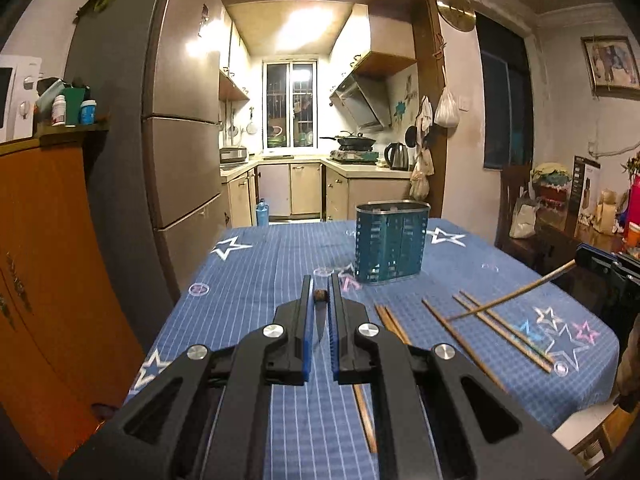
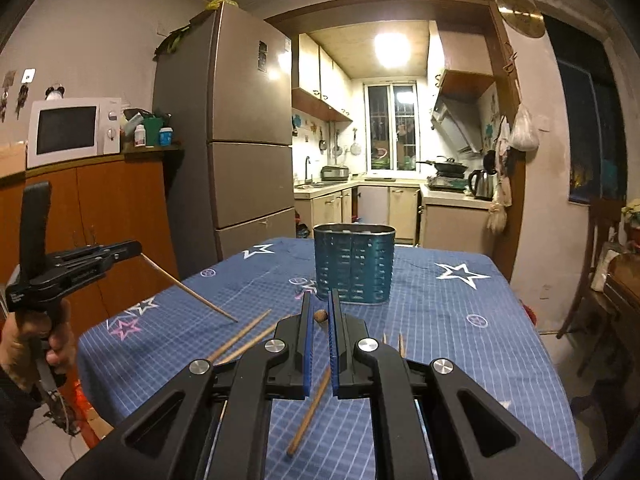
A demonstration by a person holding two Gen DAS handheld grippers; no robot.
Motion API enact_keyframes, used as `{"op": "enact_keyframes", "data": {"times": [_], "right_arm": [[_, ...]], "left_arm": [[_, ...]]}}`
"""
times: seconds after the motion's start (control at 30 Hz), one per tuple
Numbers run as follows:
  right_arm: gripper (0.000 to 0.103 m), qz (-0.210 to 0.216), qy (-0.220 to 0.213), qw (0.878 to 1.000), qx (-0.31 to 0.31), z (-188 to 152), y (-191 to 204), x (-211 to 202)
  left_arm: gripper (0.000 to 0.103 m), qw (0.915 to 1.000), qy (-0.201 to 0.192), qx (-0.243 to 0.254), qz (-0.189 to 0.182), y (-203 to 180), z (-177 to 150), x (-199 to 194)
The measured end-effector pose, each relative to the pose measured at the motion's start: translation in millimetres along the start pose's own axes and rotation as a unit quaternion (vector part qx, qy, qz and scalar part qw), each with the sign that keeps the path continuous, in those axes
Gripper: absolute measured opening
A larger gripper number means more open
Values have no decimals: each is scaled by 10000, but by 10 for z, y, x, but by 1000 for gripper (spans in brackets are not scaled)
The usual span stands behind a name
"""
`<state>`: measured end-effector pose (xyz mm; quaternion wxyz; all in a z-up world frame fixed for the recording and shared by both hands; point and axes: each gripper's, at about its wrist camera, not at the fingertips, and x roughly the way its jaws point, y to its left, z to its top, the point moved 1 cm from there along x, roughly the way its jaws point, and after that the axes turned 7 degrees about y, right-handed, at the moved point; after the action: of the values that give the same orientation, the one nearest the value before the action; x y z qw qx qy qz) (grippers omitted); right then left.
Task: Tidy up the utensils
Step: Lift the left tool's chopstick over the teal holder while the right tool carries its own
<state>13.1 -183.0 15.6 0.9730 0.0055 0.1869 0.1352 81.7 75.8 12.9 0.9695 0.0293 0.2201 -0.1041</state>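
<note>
You are holding one thin wooden chopstick [image 1: 321,320] in each claw [image 1: 320,296], clamped tight, short of the teal perforated holder [image 1: 391,240]; next, drop both in.

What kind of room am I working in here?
Most likely a home dining area opening onto a small kitchen: a tall grey refrigerator, a white microwave on a wooden cabinet, and a gas stove with a black pan beyond the doorway.

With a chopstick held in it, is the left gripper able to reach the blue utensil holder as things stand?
Probably yes. The left gripper is shut on a chopstick, and only bare tablecloth lies between it and the blue utensil holder; its top stands open.
</note>
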Motion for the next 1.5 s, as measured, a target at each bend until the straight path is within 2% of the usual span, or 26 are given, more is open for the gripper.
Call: {"op": "enact_keyframes", "data": {"times": [0.6,0.87,1.13,1.5], "right_arm": [[8,168,325,9993,-88,827,-205,576],[8,115,256,9994,-205,1150,-241,687],[8,23,-81,9996,-260,1791,-408,721],[8,-45,-480,9986,-199,2896,-714,1260]], "left_arm": [[5,9998,19,60,-211,-8,725,359],[5,9992,-121,165,-355,-178,1090,442],[5,9976,-248,318,-561,-447,1612,587],[5,9970,-294,349,-619,-636,2330,943]]}}
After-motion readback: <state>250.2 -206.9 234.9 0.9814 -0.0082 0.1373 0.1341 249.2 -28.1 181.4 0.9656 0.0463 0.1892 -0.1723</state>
